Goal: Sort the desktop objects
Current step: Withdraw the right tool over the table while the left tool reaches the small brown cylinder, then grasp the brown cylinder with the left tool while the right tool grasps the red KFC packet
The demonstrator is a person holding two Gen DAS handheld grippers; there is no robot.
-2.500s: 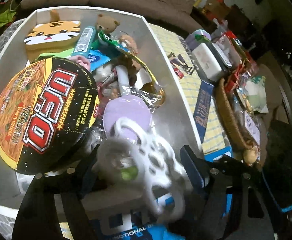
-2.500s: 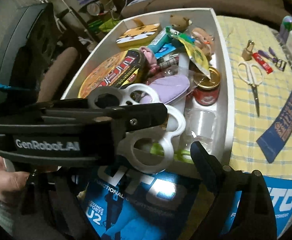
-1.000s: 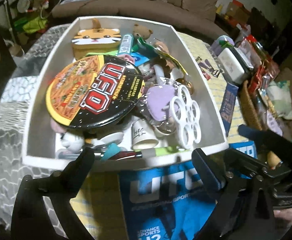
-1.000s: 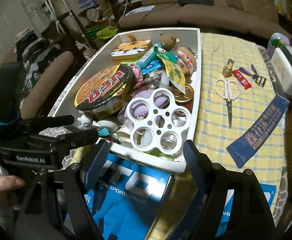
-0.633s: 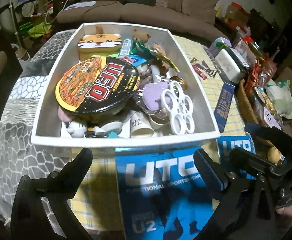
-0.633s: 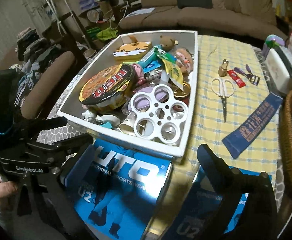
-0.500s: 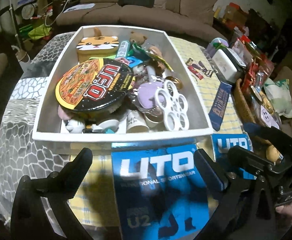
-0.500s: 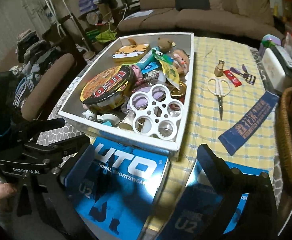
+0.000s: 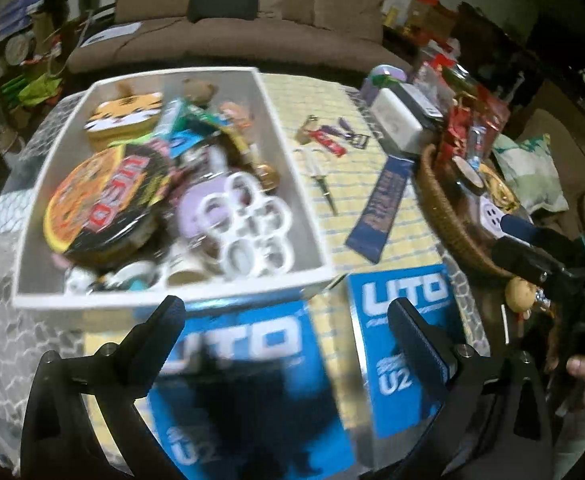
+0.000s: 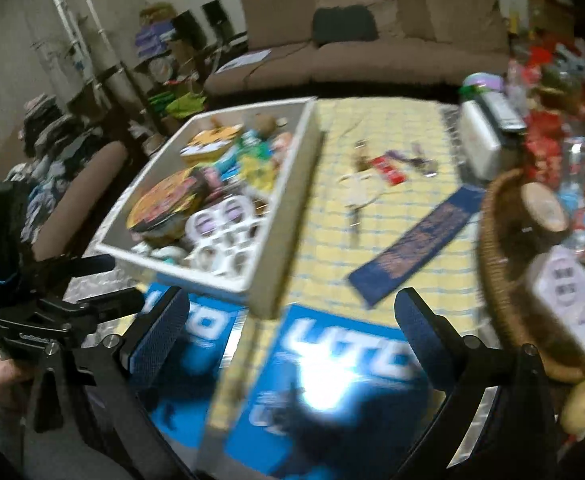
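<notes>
**Both claws empty, next pick still on the table**

Left claw (image 9: 284,316) spread wide, nothing between the pads, hanging above the blue packets (image 9: 248,376) at the near edge of the table (image 9: 372,168). Right claw (image 10: 288,312) likewise gaping and empty over the same packets. White bin (image 9: 172,300) crammed: noodle bowl (image 9: 104,204), white ring holder (image 9: 248,228) on top, tiger case (image 9: 124,120) at the far end. Loose and unsorted on the yellow cloth beside the bin: scissors (image 9: 318,172), a red item (image 9: 326,142), a blue strip (image 9: 382,208).

Probably best to choose one loose piece, the scissors for instance, and come down with pads astride the handles, not the blades. Worth slowing first: both views smeared. Wicker basket (image 9: 448,216) close on the right, so approach from the bin side.
</notes>
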